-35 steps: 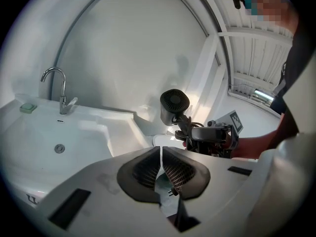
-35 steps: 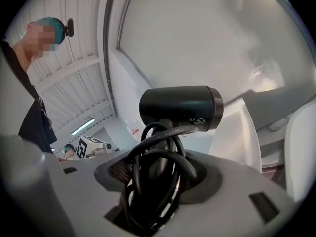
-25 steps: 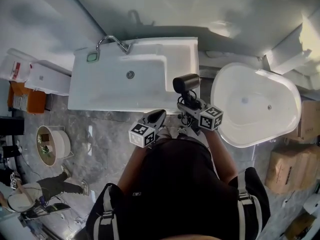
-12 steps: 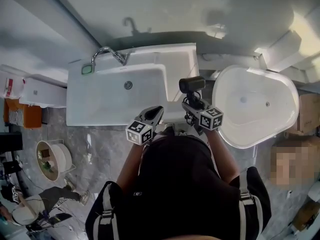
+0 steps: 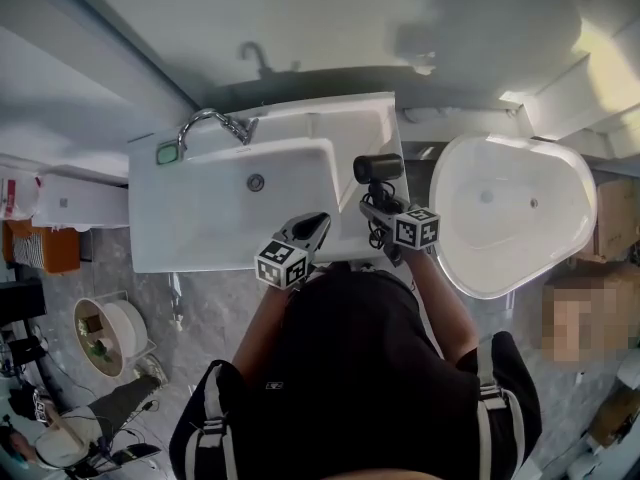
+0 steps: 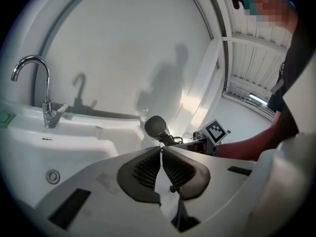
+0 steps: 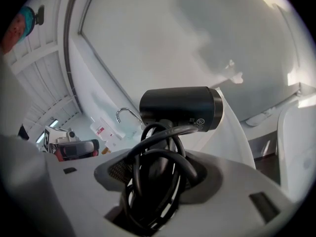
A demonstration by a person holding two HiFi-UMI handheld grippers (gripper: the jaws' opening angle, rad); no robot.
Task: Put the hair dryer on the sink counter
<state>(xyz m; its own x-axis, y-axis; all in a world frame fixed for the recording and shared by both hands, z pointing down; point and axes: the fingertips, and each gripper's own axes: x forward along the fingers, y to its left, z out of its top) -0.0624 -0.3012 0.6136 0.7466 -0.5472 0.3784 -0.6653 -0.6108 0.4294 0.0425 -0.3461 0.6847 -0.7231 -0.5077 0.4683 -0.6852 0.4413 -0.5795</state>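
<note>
Right gripper [image 7: 158, 174] clamps the hair dryer [image 7: 180, 107], seemingly over the sink counter [image 5: 365, 128]; left gripper [image 6: 161, 149] jaws together, empty.

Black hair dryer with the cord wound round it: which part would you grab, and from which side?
On the black hair dryer, take the handle, coming from its free end with a jaw on either side, as the right gripper does. The handle is slim and hangs below the broad round barrel, which looks too wide. The wound cord gets pinned too.

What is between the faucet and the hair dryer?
In the head view, only the white sink basin with its drain lies between the faucet and the hair dryer.
</note>
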